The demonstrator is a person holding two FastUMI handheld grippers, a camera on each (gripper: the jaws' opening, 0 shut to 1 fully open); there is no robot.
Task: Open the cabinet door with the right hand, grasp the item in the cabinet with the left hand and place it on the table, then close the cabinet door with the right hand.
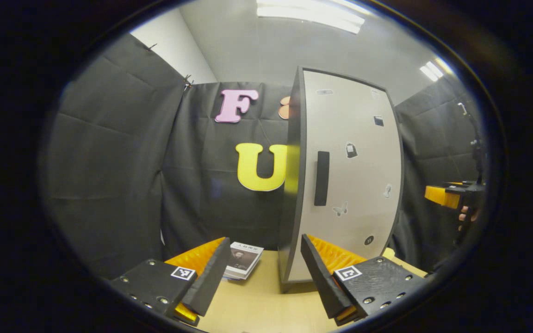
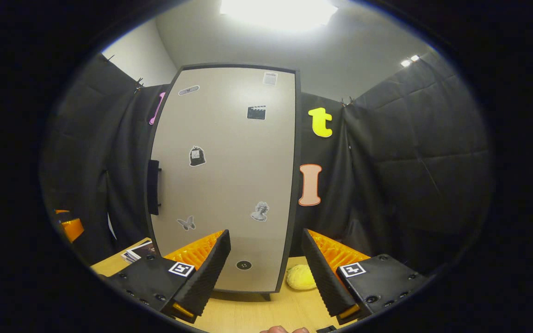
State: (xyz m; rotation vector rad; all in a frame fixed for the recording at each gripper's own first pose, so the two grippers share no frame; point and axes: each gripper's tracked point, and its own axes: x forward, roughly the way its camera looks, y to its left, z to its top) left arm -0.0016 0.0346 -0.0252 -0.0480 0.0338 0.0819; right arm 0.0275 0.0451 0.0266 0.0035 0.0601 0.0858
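Cabinet (image 2: 222,180) door shut, standing on the table (image 2: 248,314). Both grippers, left (image 1: 266,273) and right (image 2: 266,270), hover before it, fingers spread, empty. Booklet (image 1: 243,260) left of cabinet, yellow lump (image 2: 300,278) right.

The closed cabinet door (image 2: 222,180) is hiding the cabinet's inside, so the item cannot be told. In the right gripper view the booklets (image 2: 138,252) are lying partly behind the right tool (image 2: 266,273), and the yellow lump (image 2: 300,277) is too blurred to identify.

The cabinet door (image 2: 229,185) looks smooth and matt, the table (image 2: 257,314) pale wood, the booth wall (image 1: 109,175) creased cloth.
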